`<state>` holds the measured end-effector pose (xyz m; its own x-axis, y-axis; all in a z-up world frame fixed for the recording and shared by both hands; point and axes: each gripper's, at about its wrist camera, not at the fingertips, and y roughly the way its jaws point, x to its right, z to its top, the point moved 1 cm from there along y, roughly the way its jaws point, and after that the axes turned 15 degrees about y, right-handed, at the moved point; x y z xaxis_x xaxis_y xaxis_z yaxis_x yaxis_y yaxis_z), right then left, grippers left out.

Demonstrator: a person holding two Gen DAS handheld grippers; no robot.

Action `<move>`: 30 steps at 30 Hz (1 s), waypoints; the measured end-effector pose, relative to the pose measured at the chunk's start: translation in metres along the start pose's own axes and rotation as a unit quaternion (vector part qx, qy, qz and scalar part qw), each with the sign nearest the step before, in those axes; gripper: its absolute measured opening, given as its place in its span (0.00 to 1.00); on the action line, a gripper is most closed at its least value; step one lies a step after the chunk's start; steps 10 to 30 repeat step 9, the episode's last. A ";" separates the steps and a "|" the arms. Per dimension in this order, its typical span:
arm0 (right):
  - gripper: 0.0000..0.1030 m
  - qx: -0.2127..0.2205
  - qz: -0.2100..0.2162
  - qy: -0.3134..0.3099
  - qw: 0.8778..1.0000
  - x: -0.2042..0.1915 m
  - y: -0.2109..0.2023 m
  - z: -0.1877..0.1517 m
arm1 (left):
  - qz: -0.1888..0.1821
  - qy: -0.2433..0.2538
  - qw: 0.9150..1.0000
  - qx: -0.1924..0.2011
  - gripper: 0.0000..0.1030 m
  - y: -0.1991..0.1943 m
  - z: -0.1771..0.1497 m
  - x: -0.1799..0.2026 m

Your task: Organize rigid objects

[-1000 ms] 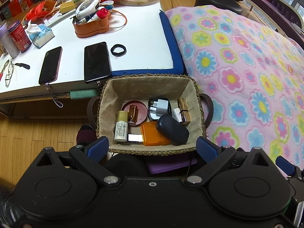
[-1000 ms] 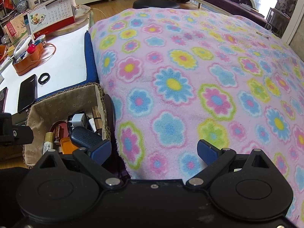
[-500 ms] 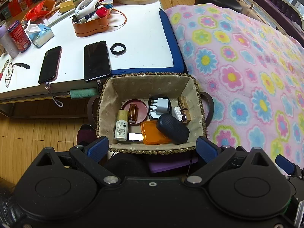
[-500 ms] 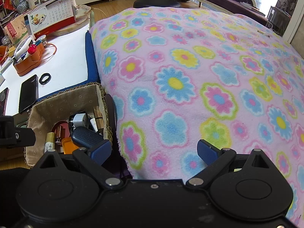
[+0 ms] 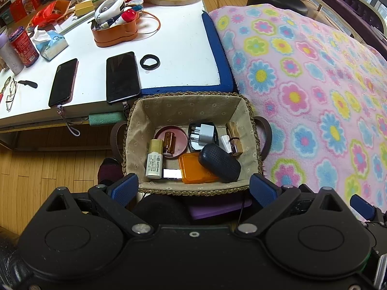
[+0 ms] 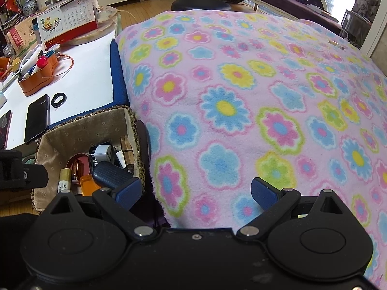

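A woven basket (image 5: 186, 95) with cloth lining stands between the white table and the flowered blanket. It holds a dark glasses case (image 5: 219, 162), an orange box (image 5: 193, 169), a white bottle (image 5: 154, 160), an amber vial (image 5: 168, 143) on a pink lid, a white plug adapter (image 5: 205, 133) and a lipstick (image 5: 234, 137). My left gripper (image 5: 193, 189) is open and empty, just above the basket's near rim. My right gripper (image 6: 196, 192) is open and empty over the blanket (image 6: 241, 111); the basket (image 6: 84, 130) is at its left.
The white table (image 5: 181, 48) holds two black phones (image 5: 122, 76), a black ring (image 5: 150, 61), an orange organizer (image 5: 116, 32), a tissue pack, a red can and glasses. A desk calendar (image 6: 65, 23) stands at the back. A wood floor lies at the left.
Both views have shifted only slightly; the basket sits a little higher in the left wrist view. Nothing was taken hold of or let go.
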<state>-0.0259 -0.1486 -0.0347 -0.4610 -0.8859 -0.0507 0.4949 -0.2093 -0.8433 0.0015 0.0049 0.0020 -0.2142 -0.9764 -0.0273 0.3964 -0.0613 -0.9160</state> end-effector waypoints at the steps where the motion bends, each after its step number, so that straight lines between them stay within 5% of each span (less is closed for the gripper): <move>1: 0.95 0.000 0.000 0.000 1.000 0.000 0.000 0.000 | 0.000 0.001 1.000 0.000 0.93 0.000 0.000 0.000; 30: 0.95 0.000 0.001 0.000 1.000 0.000 0.000 0.000 | 0.004 0.009 1.000 0.002 0.92 -0.001 0.001 0.001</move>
